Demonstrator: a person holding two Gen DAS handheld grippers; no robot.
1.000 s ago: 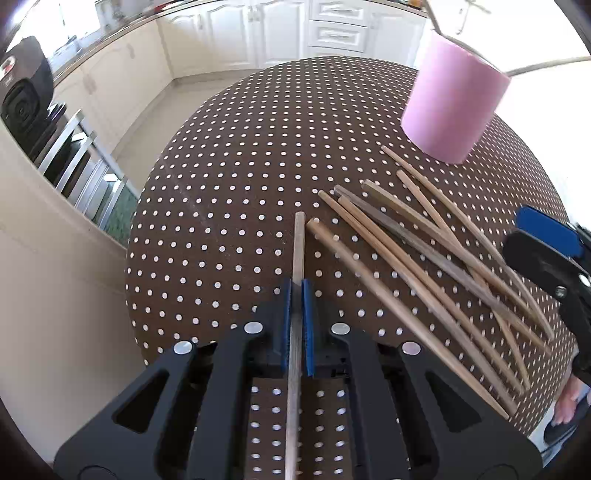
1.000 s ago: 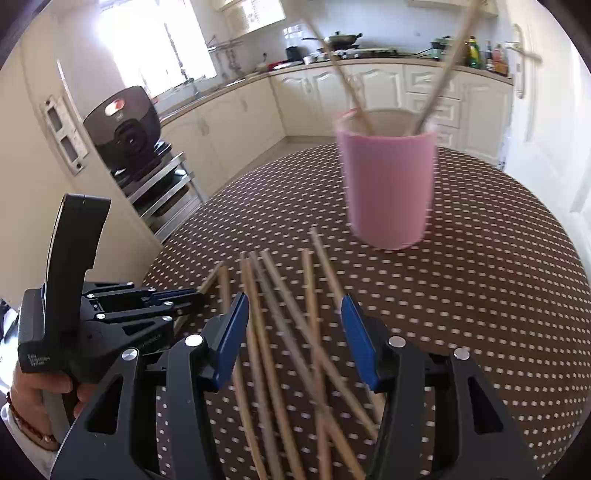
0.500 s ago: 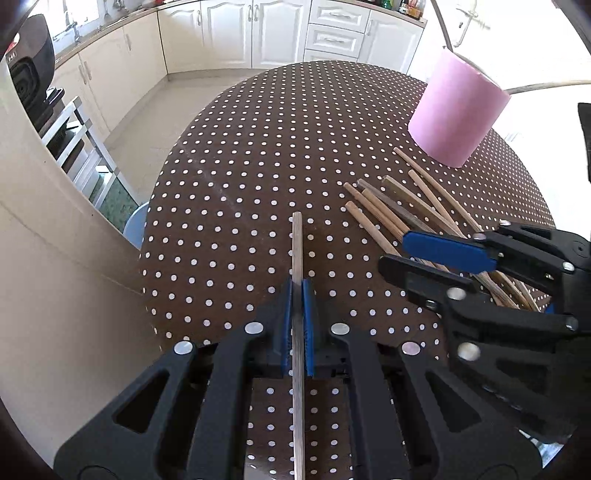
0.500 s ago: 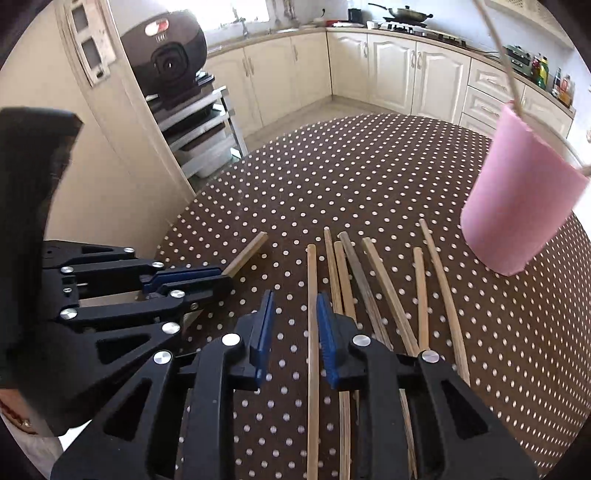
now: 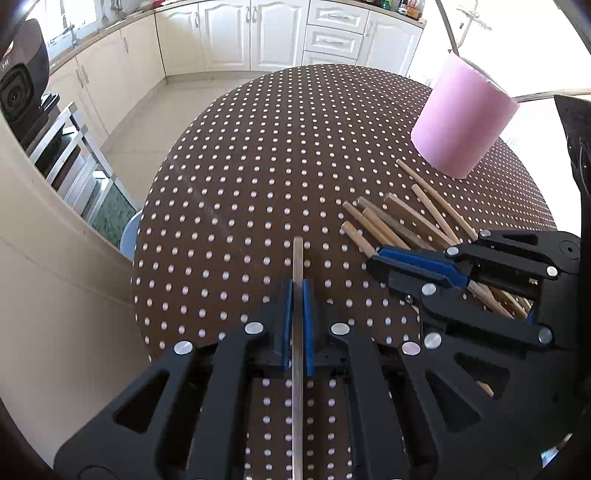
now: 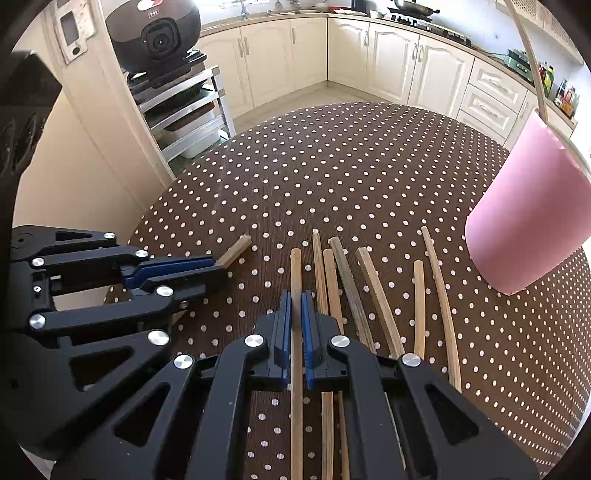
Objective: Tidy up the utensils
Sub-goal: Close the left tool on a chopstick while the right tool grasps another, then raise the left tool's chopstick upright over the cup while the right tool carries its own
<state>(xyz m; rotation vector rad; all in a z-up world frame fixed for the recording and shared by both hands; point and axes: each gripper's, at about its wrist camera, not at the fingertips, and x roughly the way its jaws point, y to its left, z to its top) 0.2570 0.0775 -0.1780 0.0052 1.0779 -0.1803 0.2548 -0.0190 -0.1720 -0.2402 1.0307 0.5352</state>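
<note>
My left gripper is shut on a wooden chopstick and holds it just above the brown dotted table. My right gripper is shut on another wooden chopstick at the left edge of a row of several loose chopsticks. The right gripper also shows in the left wrist view, and the left gripper in the right wrist view. A pink cup with chopsticks standing in it stands at the far right; it also shows in the left wrist view.
The table's near left edge drops off beside a cream wall. A metal rack with a black appliance stands beyond it. White kitchen cabinets line the back.
My right gripper has moved down and left to the leftmost chopstick of the row and shut on it. My left gripper still holds its chopstick and has drawn back a little.
</note>
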